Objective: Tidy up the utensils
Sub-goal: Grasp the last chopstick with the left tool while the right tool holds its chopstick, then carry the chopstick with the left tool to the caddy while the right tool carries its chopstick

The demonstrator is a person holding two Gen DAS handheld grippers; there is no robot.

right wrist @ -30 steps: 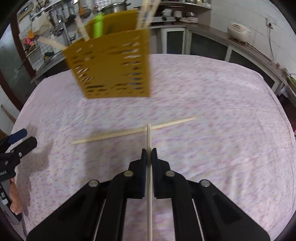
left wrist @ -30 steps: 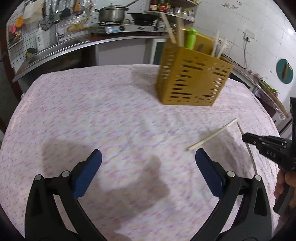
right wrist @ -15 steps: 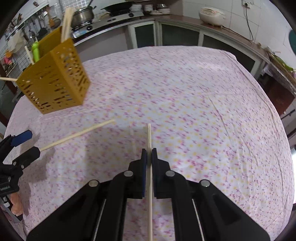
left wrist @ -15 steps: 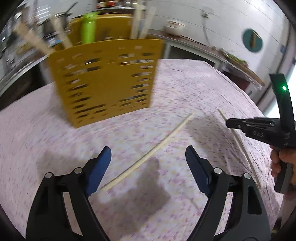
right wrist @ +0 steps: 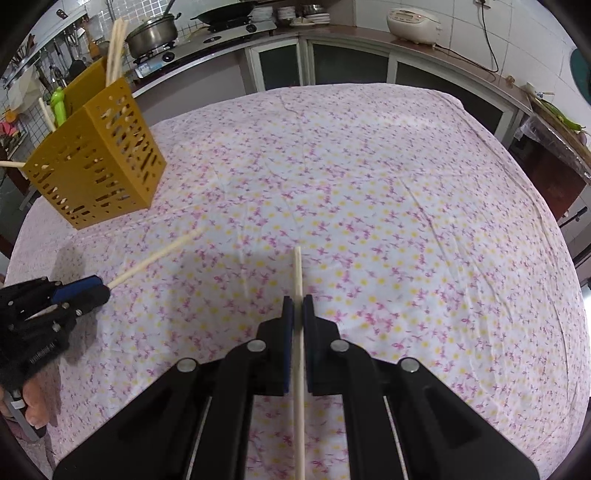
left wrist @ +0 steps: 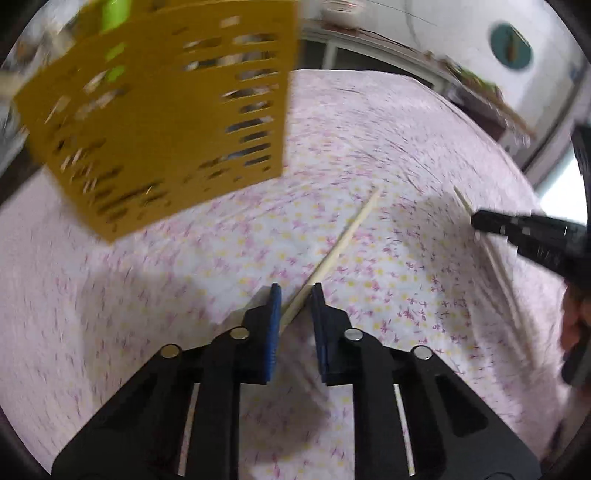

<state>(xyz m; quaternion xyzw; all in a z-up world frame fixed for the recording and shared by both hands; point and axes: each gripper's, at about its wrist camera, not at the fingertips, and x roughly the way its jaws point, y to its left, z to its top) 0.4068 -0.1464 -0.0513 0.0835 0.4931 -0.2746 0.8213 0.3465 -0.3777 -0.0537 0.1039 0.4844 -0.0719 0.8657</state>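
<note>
A yellow slotted utensil holder (left wrist: 166, 122) (right wrist: 99, 166) stands on the flowered tablecloth (right wrist: 369, 184) with several chopsticks and a green utensil in it. My left gripper (left wrist: 295, 288) (right wrist: 103, 288) is closing, and its blue pads touch a pale chopstick (left wrist: 343, 236) (right wrist: 159, 254) that crosses between them at a slant and lies on the cloth. My right gripper (right wrist: 298, 299) (left wrist: 476, 221) is shut on a second chopstick (right wrist: 297, 269) (left wrist: 498, 266), which sticks out ahead of its fingers just over the cloth, right of the left gripper.
The holder stands just beyond and left of the left gripper. A kitchen counter runs behind the table with a pot (right wrist: 151, 33), a pan on a stove and a rice cooker (right wrist: 412, 22). A hand (right wrist: 33, 398) holds the left gripper's handle.
My left gripper swung right, came down over the lying chopstick and drew its wide jaws in around it. The right gripper shifted away from the holder, still holding its chopstick.
</note>
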